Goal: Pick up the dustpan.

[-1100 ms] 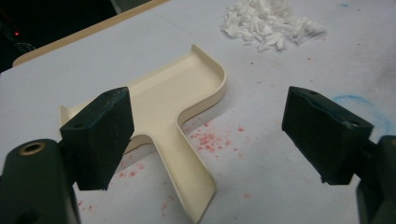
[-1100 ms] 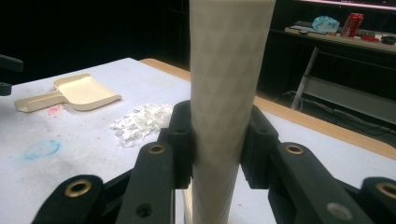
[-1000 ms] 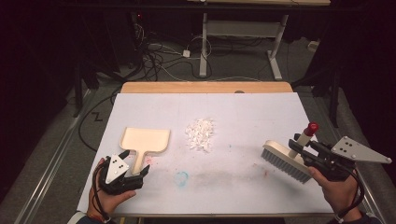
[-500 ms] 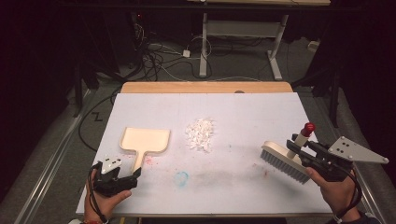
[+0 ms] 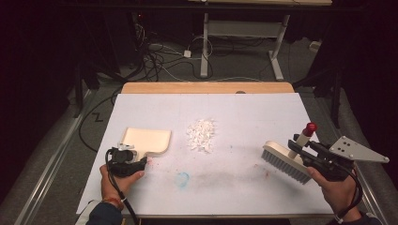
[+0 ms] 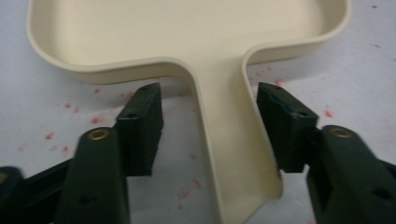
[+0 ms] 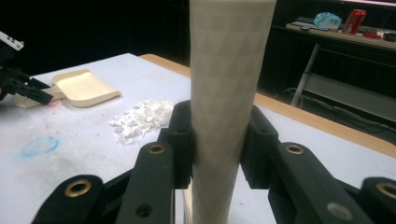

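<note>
White sheeting covers the table [image 5: 244, 187], stained with red specks and a faint blue smudge, while dark floor and loose cables lie beyond its far wooden edge. Near the middle sits a small pile of white scraps [image 5: 202, 135], and just to its left lies a cream dustpan [image 5: 145, 140], flat on the sheet with its handle pointing back toward the person. The left hand-held gripper [image 6: 208, 109] is down at that handle, and its jaws have just been closing: they stand on either side of the handle, one pad almost on it and the other with a gap, so no grip is made yet. The right hand-held gripper [image 7: 217, 144] is pinched tight on the pale handle of a brush [image 5: 287, 159], which hangs over the right part of the table (bristles down, well apart from the pile). The step in hand looks like picking up the dustpan; the next move calls for finishing the squeeze squarely on the handle, then bringing pan and brush to the scraps.
</note>
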The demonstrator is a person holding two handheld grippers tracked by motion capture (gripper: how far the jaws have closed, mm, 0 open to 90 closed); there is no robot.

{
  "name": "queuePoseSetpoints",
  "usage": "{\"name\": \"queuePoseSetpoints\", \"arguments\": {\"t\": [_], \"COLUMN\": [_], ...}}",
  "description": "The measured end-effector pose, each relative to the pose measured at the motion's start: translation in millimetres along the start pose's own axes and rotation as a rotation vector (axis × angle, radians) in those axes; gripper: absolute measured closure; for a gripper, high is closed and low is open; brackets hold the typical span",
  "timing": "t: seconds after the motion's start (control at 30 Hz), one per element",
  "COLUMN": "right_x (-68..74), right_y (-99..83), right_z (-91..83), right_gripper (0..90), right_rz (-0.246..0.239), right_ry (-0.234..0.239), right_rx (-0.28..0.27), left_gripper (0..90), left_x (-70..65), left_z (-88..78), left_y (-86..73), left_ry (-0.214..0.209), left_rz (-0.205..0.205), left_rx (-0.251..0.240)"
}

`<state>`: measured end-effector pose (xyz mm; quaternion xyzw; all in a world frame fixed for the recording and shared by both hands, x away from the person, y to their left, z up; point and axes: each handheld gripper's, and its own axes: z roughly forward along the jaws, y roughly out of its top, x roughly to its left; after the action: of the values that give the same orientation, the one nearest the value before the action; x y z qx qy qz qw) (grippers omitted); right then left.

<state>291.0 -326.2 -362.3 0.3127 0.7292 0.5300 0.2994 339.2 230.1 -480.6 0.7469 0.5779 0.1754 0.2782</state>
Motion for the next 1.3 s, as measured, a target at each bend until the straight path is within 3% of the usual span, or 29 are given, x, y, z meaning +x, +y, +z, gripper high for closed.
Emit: {"name": "queuePoseSetpoints", "arguments": {"t": [0.13, 0.2, 0.4, 0.6, 0.67, 0.97, 1.17, 1.3], "right_x": [-1.6, -2.1, 1.0, -2.0, -3.1, -2.9, -4.0, -3.5], "right_y": [-0.7, -1.1, 1.0, 0.2, -0.2, -2.6, -5.2, -6.0], "right_z": [-0.3, 0.7, 0.9, 1.3, 1.0, 3.5, 5.8, 6.6], "right_gripper": [70.1, 70.1, 70.1, 70.2, 70.1, 70.1, 70.1, 70.1], "right_rz": [0.006, 0.011, 0.001, 0.002, -0.001, 0.005, 0.010, 0.015], "right_ry": [-0.004, -0.006, 0.004, -0.002, -0.005, -0.012, -0.012, -0.009], "right_rx": [0.001, 0.003, 0.004, 0.003, 0.002, 0.012, 0.016, 0.021], "left_gripper": [55.7, 62.4, 63.7, 64.0, 64.0, 64.0, 63.9, 63.9], "left_x": [-1.1, -5.2, -0.7, -0.2, -2.5, -6.2, -8.7, -9.4], "left_z": [3.2, 5.8, 5.6, 2.7, -0.9, -26.6, -46.8, -55.6], "left_y": [2.9, 6.9, 10.8, 15.5, 17.4, 17.4, 5.8, -4.1], "left_ry": [0.016, 0.028, -0.001, -0.016, -0.012, -0.041, -0.037, -0.070], "left_rz": [0.006, 0.051, 0.047, 0.094, 0.129, 0.185, 0.222, 0.236], "left_rx": [0.000, 0.008, 0.020, 0.035, 0.034, 0.017, 0.027, 0.039]}}
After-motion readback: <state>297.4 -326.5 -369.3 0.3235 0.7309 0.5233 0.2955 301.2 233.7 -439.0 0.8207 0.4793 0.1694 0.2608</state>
